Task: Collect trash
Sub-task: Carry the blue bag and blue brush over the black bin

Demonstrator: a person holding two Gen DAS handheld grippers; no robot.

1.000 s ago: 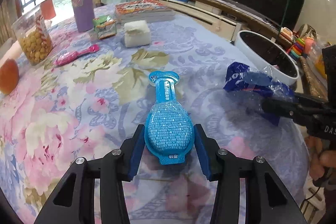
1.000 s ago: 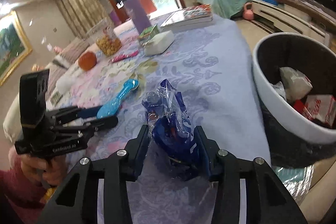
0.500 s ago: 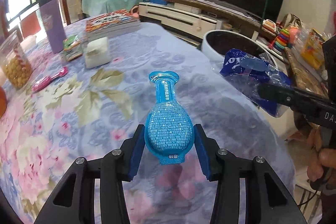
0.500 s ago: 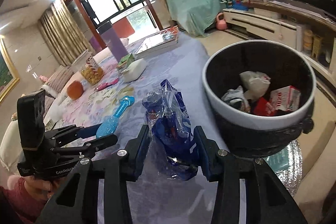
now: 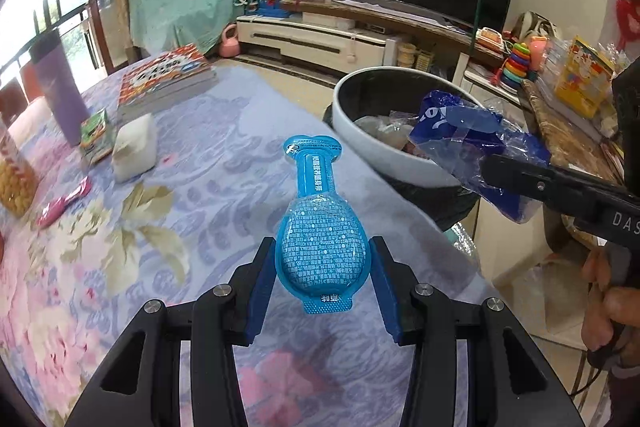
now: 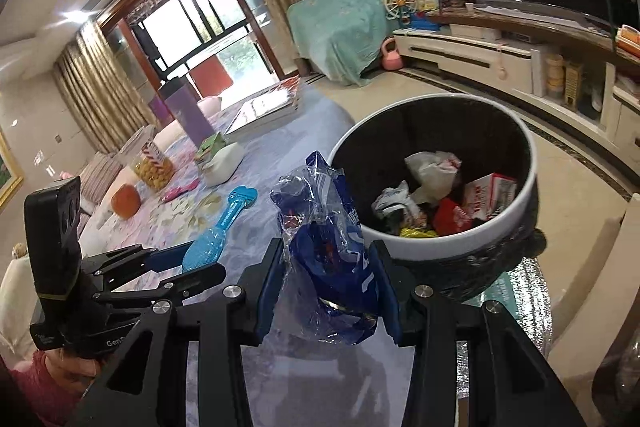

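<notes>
My left gripper [image 5: 322,263] is shut on a light blue bottle-shaped plastic pack [image 5: 318,223], held above the floral tablecloth; the pack also shows in the right wrist view [image 6: 224,227]. My right gripper [image 6: 330,267] is shut on a crumpled blue and clear plastic bag [image 6: 328,227], held just left of the round white-rimmed trash bin [image 6: 516,203]. The bin holds several pieces of trash. In the left wrist view the bag [image 5: 468,135] hangs over the near edge of the bin [image 5: 360,131].
On the table stand a white tissue block [image 5: 134,147], a stack of books [image 5: 164,83], a purple tumbler [image 5: 60,99], a green pack [image 5: 94,133], a pink wrapper [image 5: 64,203] and a snack jar [image 5: 14,179]. A TV cabinet [image 5: 360,35] lies beyond.
Both grippers have moved right towards the trash bin with their loads. The bin now sits closer in both views, and the bag reaches its rim.
</notes>
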